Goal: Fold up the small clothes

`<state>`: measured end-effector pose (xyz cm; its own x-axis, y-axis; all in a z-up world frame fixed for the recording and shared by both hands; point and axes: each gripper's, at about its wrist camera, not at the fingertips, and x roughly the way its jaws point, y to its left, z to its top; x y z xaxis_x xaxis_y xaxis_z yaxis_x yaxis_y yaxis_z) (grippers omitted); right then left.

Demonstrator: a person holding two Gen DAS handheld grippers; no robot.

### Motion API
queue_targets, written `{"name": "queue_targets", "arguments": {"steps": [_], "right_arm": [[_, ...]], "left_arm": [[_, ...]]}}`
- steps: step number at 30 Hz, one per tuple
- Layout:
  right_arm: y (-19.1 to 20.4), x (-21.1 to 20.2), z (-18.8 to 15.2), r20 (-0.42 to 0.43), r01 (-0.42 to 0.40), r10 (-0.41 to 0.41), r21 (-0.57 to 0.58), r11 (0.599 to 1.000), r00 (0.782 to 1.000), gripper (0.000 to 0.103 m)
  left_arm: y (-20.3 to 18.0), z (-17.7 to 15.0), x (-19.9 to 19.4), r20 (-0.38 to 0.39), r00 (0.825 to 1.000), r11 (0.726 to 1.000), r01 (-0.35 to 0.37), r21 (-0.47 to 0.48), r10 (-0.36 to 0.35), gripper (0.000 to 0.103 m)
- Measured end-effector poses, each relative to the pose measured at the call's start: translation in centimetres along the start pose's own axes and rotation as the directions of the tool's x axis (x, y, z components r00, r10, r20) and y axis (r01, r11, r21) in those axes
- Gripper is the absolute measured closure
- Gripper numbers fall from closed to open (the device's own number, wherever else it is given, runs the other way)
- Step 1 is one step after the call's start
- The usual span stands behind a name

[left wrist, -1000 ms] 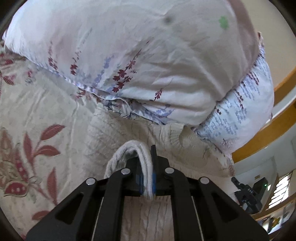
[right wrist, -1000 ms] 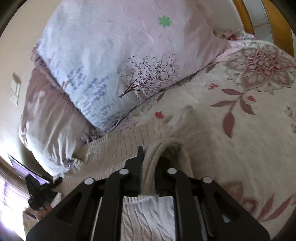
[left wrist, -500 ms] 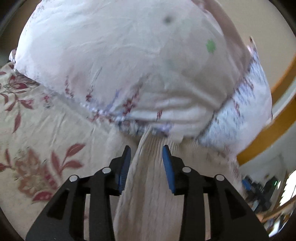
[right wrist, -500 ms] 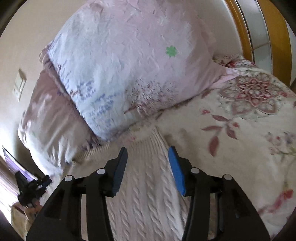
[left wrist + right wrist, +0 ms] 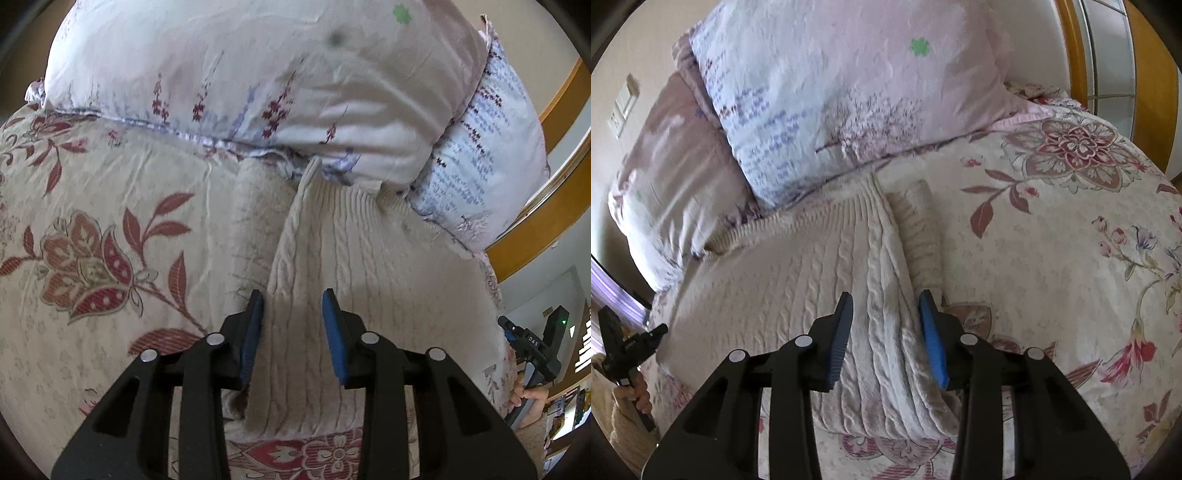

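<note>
The cream cable-knit sweater [image 5: 351, 258] lies flat on the floral bedspread [image 5: 92, 229], occupying the centre and lower centre of both wrist views. Its ribbed edge [image 5: 798, 218] touches the underside of the pillows at the upper centre of each frame. In the right wrist view a folded layer forms a ridge running from the ribbed edge down to the bottom of the frame, with a second ribbed strip [image 5: 919, 225] lying just beside it to the right.

The left tongs [image 5: 291, 332] are spread wide and grip nothing; the sweater surface shows between the blue pads [image 5: 334, 332]. The right tongs [image 5: 886, 332] are likewise spread wide and empty, straddling the folded ridge of the sweater [image 5: 886, 295].

A pale floral pillow [image 5: 277, 74] fills the top of the left wrist view. In the right wrist view, a pink pillow [image 5: 849, 74] overlaps a mauve pillow [image 5: 676, 147] at the left of the frame.
</note>
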<state>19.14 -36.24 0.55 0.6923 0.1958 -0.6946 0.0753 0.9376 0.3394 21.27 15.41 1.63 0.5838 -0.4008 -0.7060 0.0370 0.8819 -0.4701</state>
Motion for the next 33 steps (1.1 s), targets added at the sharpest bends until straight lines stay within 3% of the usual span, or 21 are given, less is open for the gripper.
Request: {"name": "queue_targets", "arguments": {"steps": [2,5,6,12,22,33], "right_arm": [[0.2,0.3,-0.2,-0.007,0.017,-0.018,-0.019,1.000,1.000,0.069],[0.5,0.4,-0.5,-0.002,0.035,-0.035,-0.045,0.998,0.999,0.091],[0.5,0.3,-0.6,0.002,0.023,-0.023,-0.043,0.999,1.000,0.092],[1.4,-1.4,-0.9,0.057,0.024,-0.021,-0.063,0.998,0.998,0.093],[0.1,-1.4,-1.4,0.031,0.058,-0.058,-0.008,0.998,0.998,0.093],[0.7,0.4,-0.9,0.008,0.144,-0.144,-0.062,0.988,0.990,0.092]], "left_arm": [[0.2,-0.2,0.1,0.000,1.000,1.000,-0.006,-0.005,0.006,0.078],[0.4,-0.2,0.2,-0.003,1.000,1.000,-0.011,-0.009,0.011,0.087],[0.5,-0.2,0.2,-0.005,1.000,1.000,-0.014,-0.011,0.014,0.092],[1.0,-0.4,-0.2,-0.007,1.000,1.000,0.006,-0.018,-0.006,0.096],[1.6,-1.7,-1.7,-0.006,0.999,0.999,0.036,-0.002,-0.036,0.097],[1.6,-2.7,-1.6,0.010,0.999,0.999,0.032,0.005,-0.032,0.095]]}}
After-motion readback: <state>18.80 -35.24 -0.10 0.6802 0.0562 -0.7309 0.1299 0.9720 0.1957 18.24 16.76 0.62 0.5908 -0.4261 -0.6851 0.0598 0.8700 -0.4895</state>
